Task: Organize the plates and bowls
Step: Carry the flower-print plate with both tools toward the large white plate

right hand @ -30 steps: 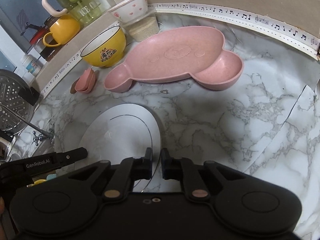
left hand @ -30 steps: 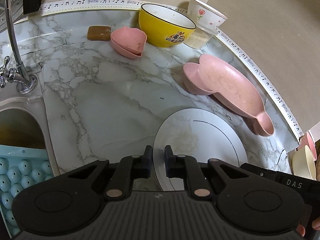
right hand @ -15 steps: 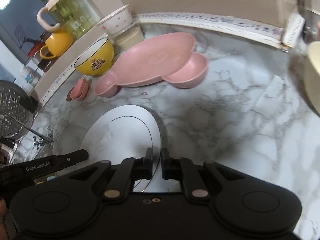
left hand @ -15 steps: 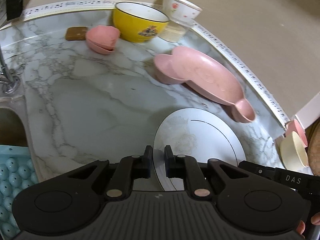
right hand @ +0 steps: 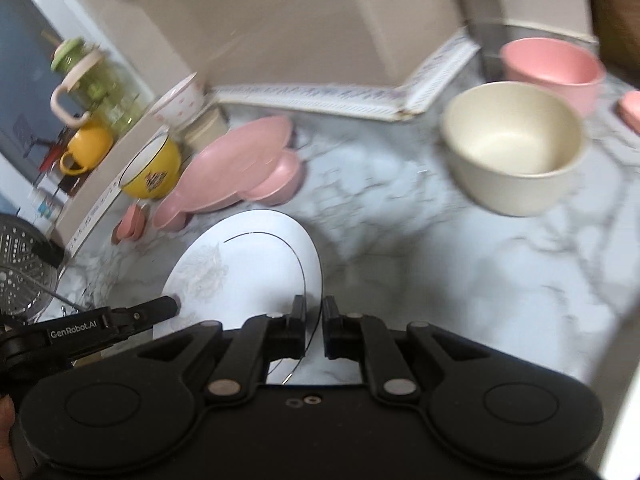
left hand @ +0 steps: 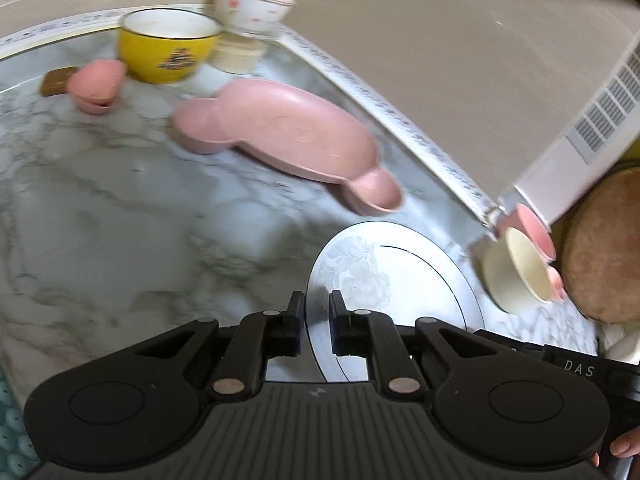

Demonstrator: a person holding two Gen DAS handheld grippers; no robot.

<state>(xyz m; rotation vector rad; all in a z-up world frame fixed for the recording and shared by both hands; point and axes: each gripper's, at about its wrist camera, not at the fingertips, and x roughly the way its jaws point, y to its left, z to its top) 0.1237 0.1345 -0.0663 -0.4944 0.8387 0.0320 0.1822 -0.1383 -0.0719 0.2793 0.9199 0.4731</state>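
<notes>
both jaws clamped on round white plate [left hand: 394, 276] rim, midway; pink bear-shaped plate [left hand: 280, 128] at eleven o'clock, bowls unsorted.

I see a round white plate [left hand: 394, 276] with a thin black ring and a faint grey floral print, over a white countertop [left hand: 120, 224] veined in grey marble. Behind it sit a pink bear-shaped tray [left hand: 280, 128], a yellow bowl [left hand: 166, 50] with a dark printed motif, and a white bowl [left hand: 254, 6] with small pink flowers. On my right are a cream bowl [right hand: 512, 148] and a pink bowl [right hand: 554, 66].
</notes>
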